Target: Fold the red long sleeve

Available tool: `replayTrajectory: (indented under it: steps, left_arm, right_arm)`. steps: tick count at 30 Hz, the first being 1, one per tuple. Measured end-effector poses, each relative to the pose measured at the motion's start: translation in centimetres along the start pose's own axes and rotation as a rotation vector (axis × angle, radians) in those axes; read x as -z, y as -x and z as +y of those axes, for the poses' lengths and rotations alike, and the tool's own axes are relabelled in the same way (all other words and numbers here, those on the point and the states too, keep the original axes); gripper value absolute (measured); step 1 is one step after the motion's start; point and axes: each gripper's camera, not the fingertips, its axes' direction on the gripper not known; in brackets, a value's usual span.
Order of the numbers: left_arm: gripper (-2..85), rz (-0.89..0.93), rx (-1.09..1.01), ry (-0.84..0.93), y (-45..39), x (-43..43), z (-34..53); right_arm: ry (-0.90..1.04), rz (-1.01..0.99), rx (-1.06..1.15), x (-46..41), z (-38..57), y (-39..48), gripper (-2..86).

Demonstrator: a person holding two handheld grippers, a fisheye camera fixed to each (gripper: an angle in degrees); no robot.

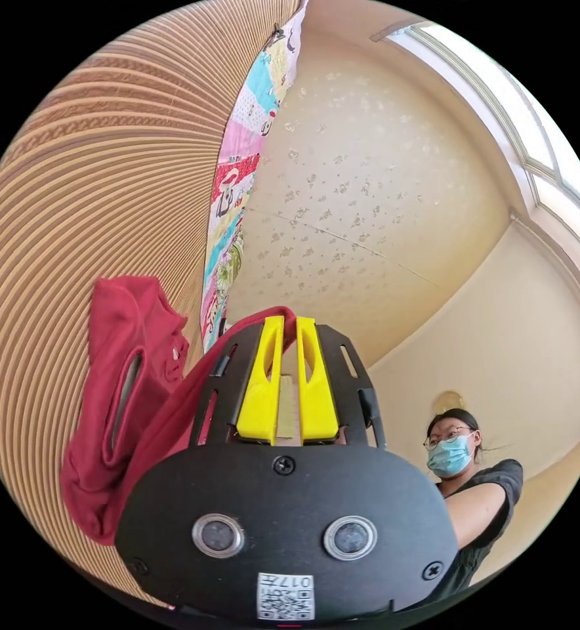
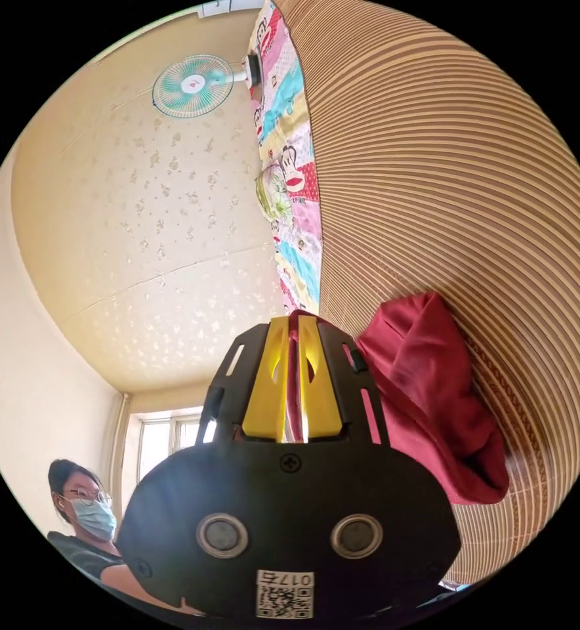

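both units raised and tilted up toward the ceiling. left hand-held gripper (image 1: 289, 321): jaws pressed together, red cloth pinched at the tips. right hand-held gripper (image 2: 294, 320): jaws pressed together on a red fold running between them. red long sleeve (image 1: 123, 400) hangs bunched from both pinch points in front of the striped mat (image 1: 73, 216), stretched between the two grippers, neither nearer. judgement: garment lifted, needs spreading along that axis before folding.

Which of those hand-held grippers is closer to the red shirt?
Neither: both hold it. The right hand-held gripper has the red shirt pinched between its jaws; the left hand-held gripper grips it at its jaw tips.
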Motion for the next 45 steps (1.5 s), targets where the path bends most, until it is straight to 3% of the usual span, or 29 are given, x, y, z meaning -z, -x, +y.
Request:
replayTrajectory:
  steps: [6,9,11,13,18,20,23,26,36,42,45]
  left_arm:
    - [6.8,-0.057,0.047,-0.025,5.4,-1.4,-2.5]
    - [7.1,0.147,-0.013,-0.153,7.3,0.1,-2.2]
    - [6.6,0.181,-0.014,-0.171,8.1,1.1,-1.7]
    - [7.2,0.04,-0.012,-0.083,8.0,1.8,-1.2]
    - [10.9,-0.563,-0.003,0.327,8.7,1.7,4.0]
    - [11.5,-0.732,-0.03,0.417,9.1,1.6,6.8]
    - [14.6,-0.885,-0.047,0.497,10.9,1.5,11.5]
    - [15.6,-0.833,-0.016,0.529,14.5,0.9,14.5]
    - [8.5,-0.834,0.021,0.409,22.7,0.1,19.0]
    - [5.2,-0.794,-0.138,0.398,21.4,-2.3,22.7]
    - [5.2,-0.816,-0.229,0.394,20.6,-3.8,24.3]
  right_arm:
    - [0.002,0.081,-0.05,-2.8,-1.4,-1.5,2.7]
    - [-0.065,0.037,-0.038,-1.9,-1.1,-1.7,2.1]
    - [-0.089,0.054,-0.023,-0.8,-0.3,-1.0,1.5]
    - [-0.001,0.102,0.076,-0.9,0.6,0.8,1.0]
    - [0.314,0.478,0.33,-3.0,6.3,4.4,0.5]
    - [0.438,0.682,0.378,-4.3,9.9,4.2,0.5]
    - [0.538,0.746,0.48,-5.4,14.7,5.1,0.7]
    - [0.61,0.907,0.562,-7.4,18.1,5.5,0.9]
    - [0.829,0.976,0.741,-20.4,26.5,10.3,4.2]
    - [1.012,1.07,0.737,-32.3,32.7,12.0,12.8]
    - [1.103,1.23,0.719,-38.1,36.1,11.3,16.9]
